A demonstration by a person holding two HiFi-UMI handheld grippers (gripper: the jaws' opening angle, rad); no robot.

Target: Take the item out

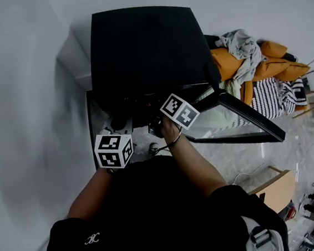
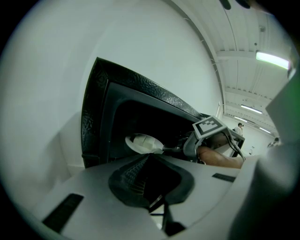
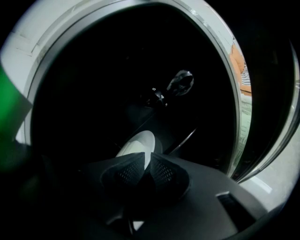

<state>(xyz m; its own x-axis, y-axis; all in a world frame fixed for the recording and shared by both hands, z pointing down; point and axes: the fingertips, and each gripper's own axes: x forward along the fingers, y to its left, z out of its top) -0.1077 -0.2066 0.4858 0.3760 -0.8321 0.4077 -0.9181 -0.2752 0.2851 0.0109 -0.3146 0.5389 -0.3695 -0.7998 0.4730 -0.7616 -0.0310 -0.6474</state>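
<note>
A black appliance [image 1: 143,51] stands against the wall with its glass door [image 1: 246,121] swung out to the right. Inside its dark cavity is a white plate [image 3: 136,143], which also shows from outside [image 2: 143,143]. My right gripper [image 3: 144,161] reaches into the opening, and its jaws are shut on the plate's near rim. Its marker cube [image 1: 179,111] sits at the mouth of the appliance. My left gripper [image 2: 149,158] is shut with nothing in it. It hangs outside, low and to the left, with its marker cube [image 1: 114,150] in front of the appliance.
A small shiny object [image 3: 180,83] lies deeper in the cavity. The open door juts out on the right. Beyond it is a heap of orange and striped cloth [image 1: 262,66]. A white wall runs close on the left. A wooden board [image 1: 275,190] and clutter lie on the floor at the right.
</note>
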